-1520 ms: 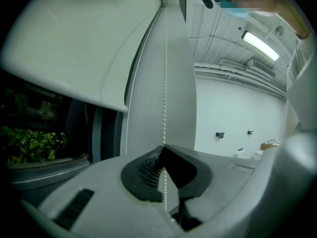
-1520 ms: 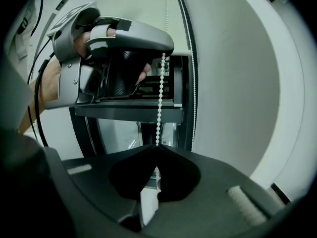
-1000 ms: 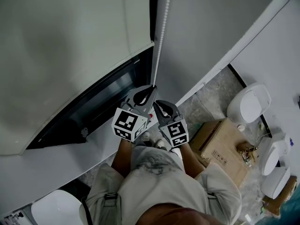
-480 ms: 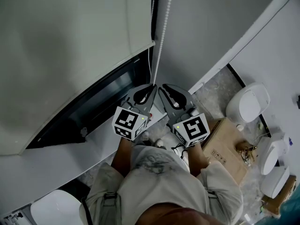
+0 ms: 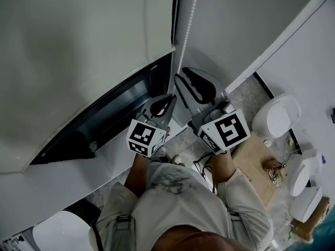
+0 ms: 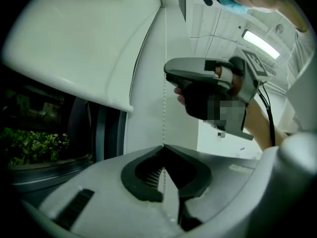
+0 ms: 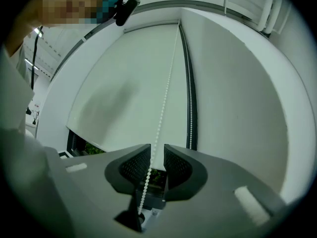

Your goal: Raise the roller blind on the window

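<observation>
A: Where does the bead chain [image 7: 166, 95] lie from the right gripper [image 7: 157, 150]?

B: Right in the gap. Its fingers [image 7: 134, 166] stand apart and the chain passes between them, touching neither pad as far as I can tell. The chain runs upright, from the top of the roller blind [image 5: 78, 51] down past both tools, so its long axis crosses the line on which those fingers would close.

A: And the left gripper [image 6: 163, 147]?

B: It is lower, on what looks like the same strand. Its tips are pinched together on the chain, and the beads come out just above them. From the left gripper view, the right one hangs higher up and slightly to the side.

A: So which hand is placed for the next pull?

B: I'd judge the right. It is higher and already straddles the chain, so it should need only to close, with no sideways shift. A second strand [image 7: 190, 108] hangs just beside it, outside the fingers, and ought to stay out.

A: How far up is the blind?

B: It covers most of the window [image 5: 120, 106]. Below its bottom edge [image 6: 74, 86] is a strip of bare glass with greenery [image 6: 29, 145] beyond it.

A: Is there anything to read?

B: No. The marker cubes [image 5: 146, 136] carry only black-and-white squares. The cardboard box [image 5: 251, 166] on the floor [image 5: 241, 98] has print too small to make out.
</observation>
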The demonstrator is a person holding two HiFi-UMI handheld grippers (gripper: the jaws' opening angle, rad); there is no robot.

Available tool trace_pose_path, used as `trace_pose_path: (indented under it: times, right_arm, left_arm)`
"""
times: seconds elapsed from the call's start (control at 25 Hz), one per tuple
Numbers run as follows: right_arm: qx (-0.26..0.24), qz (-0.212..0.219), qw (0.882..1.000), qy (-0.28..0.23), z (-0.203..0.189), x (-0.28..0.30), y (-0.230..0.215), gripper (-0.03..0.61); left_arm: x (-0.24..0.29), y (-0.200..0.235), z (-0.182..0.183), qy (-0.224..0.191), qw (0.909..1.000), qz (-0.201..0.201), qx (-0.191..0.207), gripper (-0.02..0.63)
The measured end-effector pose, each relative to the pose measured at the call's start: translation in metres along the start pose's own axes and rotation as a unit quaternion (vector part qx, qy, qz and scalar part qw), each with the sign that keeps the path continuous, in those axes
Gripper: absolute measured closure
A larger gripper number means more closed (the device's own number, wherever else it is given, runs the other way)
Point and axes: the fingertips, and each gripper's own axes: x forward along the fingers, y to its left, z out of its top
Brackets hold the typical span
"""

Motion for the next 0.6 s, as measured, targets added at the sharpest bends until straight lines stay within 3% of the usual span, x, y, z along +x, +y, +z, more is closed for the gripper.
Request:
trace_pose_path:
  times: [0.2, 0.4, 0.6]
  right_arm:
    - [-0.002, 0.001, 1.0, -0.012, 0.02, 0.009, -0.006, 0.486]
    - [-0.009, 0.002, 1.0, -0.012, 0.027, 0.014, -0.007, 0.565]
    - [0.01, 0.006, 1.0, -0.019, 0.021, 0.014, -0.005, 0.568]
  left_arm:
    - [0.0, -0.003, 0.0, -0.001, 1.0, -0.003, 0.0, 0.603]
    - [0.001, -0.004, 0.002, -0.003, 1.0, -0.005, 0.0, 0.603]
    - [0.0, -0.001, -0.003, -0.001, 1.0, -0.004, -0.001, 0.603]
